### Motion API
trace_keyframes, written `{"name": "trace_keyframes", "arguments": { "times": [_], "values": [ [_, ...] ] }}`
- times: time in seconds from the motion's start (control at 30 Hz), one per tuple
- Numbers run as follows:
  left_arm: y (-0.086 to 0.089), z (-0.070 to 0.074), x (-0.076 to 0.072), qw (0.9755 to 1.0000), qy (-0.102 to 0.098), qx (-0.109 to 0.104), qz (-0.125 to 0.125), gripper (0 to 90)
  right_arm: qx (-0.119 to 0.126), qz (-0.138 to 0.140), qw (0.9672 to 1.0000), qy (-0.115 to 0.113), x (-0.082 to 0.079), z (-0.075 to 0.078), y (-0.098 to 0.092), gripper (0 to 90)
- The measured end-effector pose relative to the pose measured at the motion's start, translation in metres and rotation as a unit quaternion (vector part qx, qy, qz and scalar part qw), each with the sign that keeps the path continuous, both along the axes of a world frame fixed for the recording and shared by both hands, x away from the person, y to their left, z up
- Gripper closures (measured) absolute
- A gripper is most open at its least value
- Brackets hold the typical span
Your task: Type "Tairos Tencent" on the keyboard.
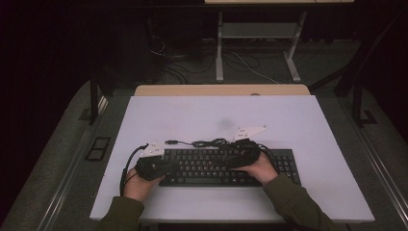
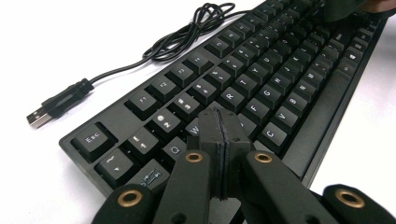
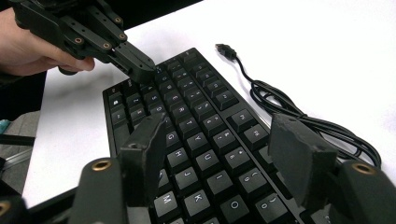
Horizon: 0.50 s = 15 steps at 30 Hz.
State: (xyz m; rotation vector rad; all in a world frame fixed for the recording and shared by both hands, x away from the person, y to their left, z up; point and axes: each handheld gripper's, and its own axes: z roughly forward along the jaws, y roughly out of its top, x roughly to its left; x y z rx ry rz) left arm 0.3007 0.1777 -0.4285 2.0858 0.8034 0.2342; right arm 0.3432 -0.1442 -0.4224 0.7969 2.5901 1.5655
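- The left claw (image 2: 219, 140), a black two-jaw tool held in the person's left hand (image 1: 137, 185), sits at the left end of the keyboard, its jaws clenched flat against each other with nothing between them. In the left gripper view the closed tip hovers over the letter keys near W and E; whether it touches a key cannot be told.
- The black full-size computer keyboard (image 1: 211, 168) with white-lettered keys lies flat on the white counter (image 1: 288, 120), near the person's edge and a little right of centre, its long side running left to right.
- The keyboard's thin black cable (image 1: 204, 143) lies loosely coiled on the counter just beyond the far edge of the keyboard, and its USB plug (image 2: 39, 116) rests free on the white surface toward the left.
- The right claw (image 3: 224, 158), in the person's right hand (image 1: 262, 168), is over the right-centre of the keyboard. Its jaws stand apart, released, above the letter and number keys with no key pinched between them.
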Motion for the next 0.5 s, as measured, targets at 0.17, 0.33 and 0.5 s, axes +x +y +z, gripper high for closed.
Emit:
{"name": "trace_keyframes", "arguments": {
  "times": [0.17,0.33,0.5],
  "values": [
    [0.0009,-0.0028,0.0010,0.9999,0.008,0.005,-0.004,89.2,-0.001,-0.002,1.0000,-0.003,-0.0005,-0.0021,0.0007,33.4],
    [0.0001,-0.0045,0.0010,0.9999,0.011,0.008,-0.006,89.2,-0.003,-0.003,1.0000,-0.004,-0.0009,-0.0028,0.0013,32.5],
    [-0.0005,-0.0050,0.0015,0.9998,0.011,0.015,-0.009,89.2,-0.005,-0.005,1.0000,-0.006,-0.0007,-0.0038,0.0016,32.0]
  ]
}}
